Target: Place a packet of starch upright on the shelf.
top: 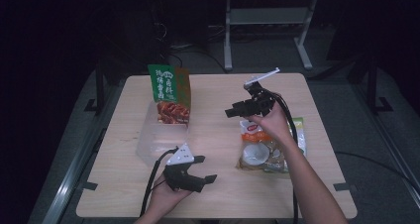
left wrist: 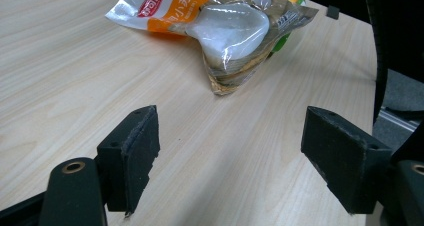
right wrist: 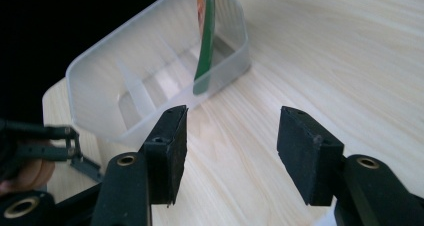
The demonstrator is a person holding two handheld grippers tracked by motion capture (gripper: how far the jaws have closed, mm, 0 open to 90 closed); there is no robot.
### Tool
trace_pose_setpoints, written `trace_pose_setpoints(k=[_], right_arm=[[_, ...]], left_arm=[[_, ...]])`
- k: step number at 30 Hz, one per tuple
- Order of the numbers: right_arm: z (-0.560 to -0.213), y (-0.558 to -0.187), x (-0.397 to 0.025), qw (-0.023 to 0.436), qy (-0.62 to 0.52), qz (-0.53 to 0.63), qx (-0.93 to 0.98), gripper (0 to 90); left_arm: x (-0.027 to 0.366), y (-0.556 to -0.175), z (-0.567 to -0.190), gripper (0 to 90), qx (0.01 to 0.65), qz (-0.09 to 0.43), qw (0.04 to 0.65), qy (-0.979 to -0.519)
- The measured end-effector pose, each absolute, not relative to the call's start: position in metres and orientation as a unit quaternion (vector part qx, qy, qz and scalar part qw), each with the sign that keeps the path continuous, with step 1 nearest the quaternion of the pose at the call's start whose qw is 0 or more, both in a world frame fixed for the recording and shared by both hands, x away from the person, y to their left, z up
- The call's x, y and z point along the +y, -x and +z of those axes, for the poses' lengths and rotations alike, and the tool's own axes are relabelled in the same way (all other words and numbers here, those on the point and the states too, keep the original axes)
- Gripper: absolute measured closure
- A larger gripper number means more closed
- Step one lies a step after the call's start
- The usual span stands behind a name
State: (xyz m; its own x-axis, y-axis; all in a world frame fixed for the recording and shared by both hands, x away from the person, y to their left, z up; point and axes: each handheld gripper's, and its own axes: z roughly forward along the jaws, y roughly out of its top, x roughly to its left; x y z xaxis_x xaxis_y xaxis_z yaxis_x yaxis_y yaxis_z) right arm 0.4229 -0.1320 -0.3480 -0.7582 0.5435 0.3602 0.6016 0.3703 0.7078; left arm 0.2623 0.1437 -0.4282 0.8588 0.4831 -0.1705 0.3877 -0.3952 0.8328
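Note:
A clear plastic bin [top: 161, 137] [right wrist: 115, 76] sits left of the table's centre, with a green and orange packet [top: 170, 93] [right wrist: 204, 41] standing upright in its far end. A glossy snack bag [top: 265, 147] [left wrist: 225, 26] lies flat on the right side, and a green-edged packet [top: 299, 130] lies under it. My left gripper [top: 205, 169] [left wrist: 227, 153] is open, low over bare wood near the front edge, pointing toward the snack bag. My right gripper [top: 233, 110] [right wrist: 231, 148] is open above the middle of the table, pointing at the bin, with nothing between its jaws.
The wooden table [top: 218, 194] stands on a dark floor. A metal table frame [top: 267, 21] stands beyond its far edge. Black cables trail from both grippers across the front of the table. My right forearm crosses over the snack bag's right part.

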Motion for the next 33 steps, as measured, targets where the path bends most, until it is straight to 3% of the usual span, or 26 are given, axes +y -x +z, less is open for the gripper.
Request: trace_pose_setpoints(k=[33], right_arm=[[-0.372, -0.375, -0.209, 0.033, 0.395, -0.404, -0.824, 43.9]], left_arm=[[0.143, -0.262, -0.429, 23.0, 0.26, 0.052, 0.48, -0.836]])
